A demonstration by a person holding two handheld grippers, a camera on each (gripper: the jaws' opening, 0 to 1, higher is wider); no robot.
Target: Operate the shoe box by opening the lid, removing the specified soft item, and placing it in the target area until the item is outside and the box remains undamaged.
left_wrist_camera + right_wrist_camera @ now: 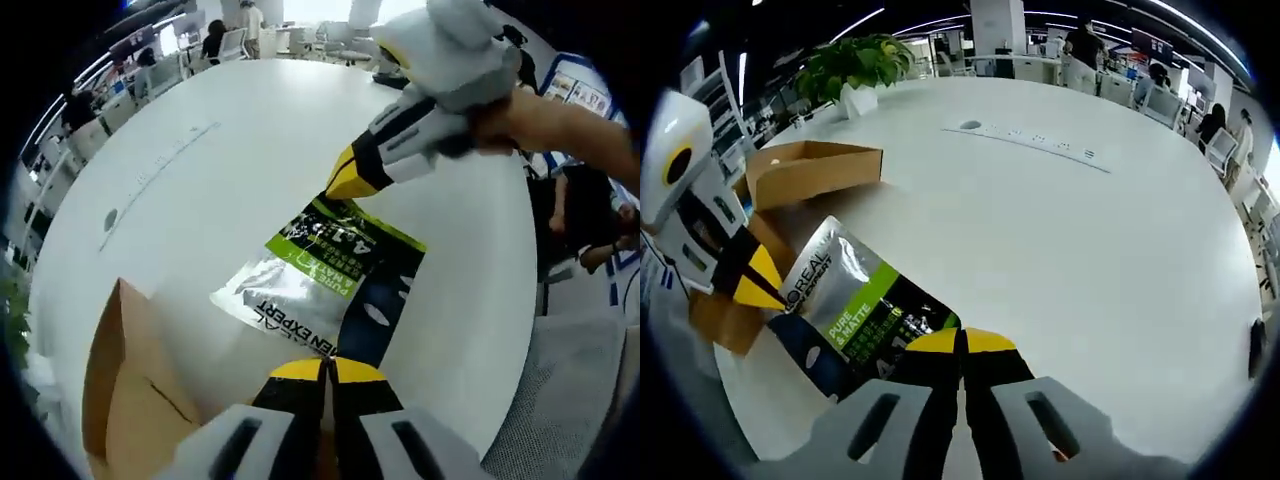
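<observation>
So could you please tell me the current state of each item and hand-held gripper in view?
Box: open, on the table.
Pouch: outside the box, lying on the table, pinched at both ends.
Left hand-held gripper: shut on the pouch.
Right hand-held gripper: shut on the pouch.

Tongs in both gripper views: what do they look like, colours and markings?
Both tongs share one design: pale grey-white bodies with dark slots, black jaws and yellow tips. The left tongs and right tongs show that from behind. Seen from the left gripper view, the right tongs end in a bulky white housing held by a bare hand.
</observation>
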